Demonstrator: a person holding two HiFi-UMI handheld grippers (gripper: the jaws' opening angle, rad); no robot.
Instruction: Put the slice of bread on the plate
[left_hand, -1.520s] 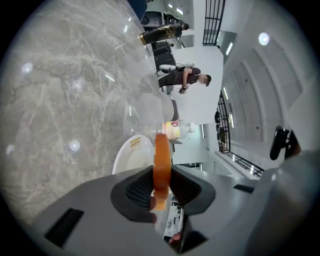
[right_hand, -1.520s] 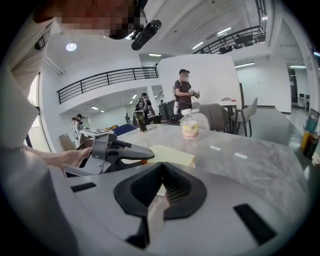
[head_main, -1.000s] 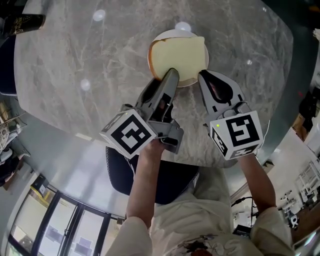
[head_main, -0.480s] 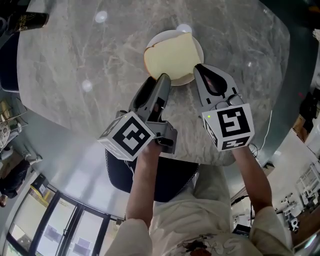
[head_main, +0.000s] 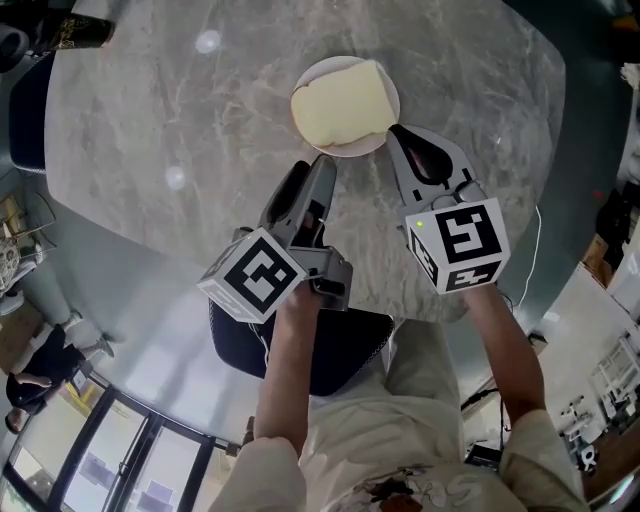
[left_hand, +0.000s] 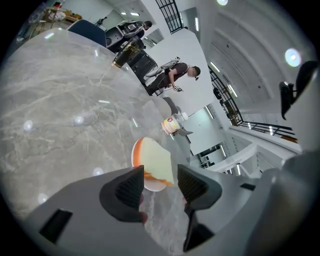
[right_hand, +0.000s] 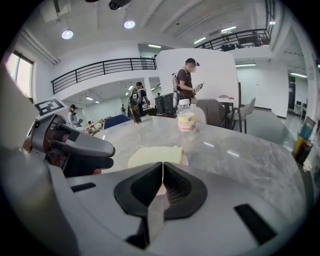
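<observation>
**A:** Where is the task's thing?

**B:** The pale square slice of bread (head_main: 343, 103) lies flat on the small round white plate (head_main: 313, 72), just ahead of both grippers' tips. One corner juts past the rim on the far side.

**A:** And the grippers?

**B:** The left gripper (head_main: 315, 172) has its jaws spread wide and holds nothing. In its own view the bread and plate show through the gap, beyond the pads and clear of them. The right gripper (head_main: 400, 135) has its jaws pressed together with nothing between them. It points at the plate's near edge from the right.

**A:** Anything around them, or in the way?

**B:** Little lies on the grey veined marble table (head_main: 180, 110). A dark can with gold print (head_main: 80, 30) stands well off, far ahead and to the left of the left gripper. A dark blue chair seat (head_main: 330, 350) shows below the table edge, behind the grippers. Nothing sits between either gripper and the plate.

**A:** What do the gripper views add?

**B:** The right gripper view shows a small clear jar with a yellow label (right_hand: 186, 116) standing upright beyond the plate, which I cannot make out from the head view. It also shows the left gripper's grey body off to its left, and a person (right_hand: 187, 80) standing far behind the table. The left gripper view shows the plate's orange-tinted underside rim, the same jar past the plate, and people bent over in the distance.
</observation>
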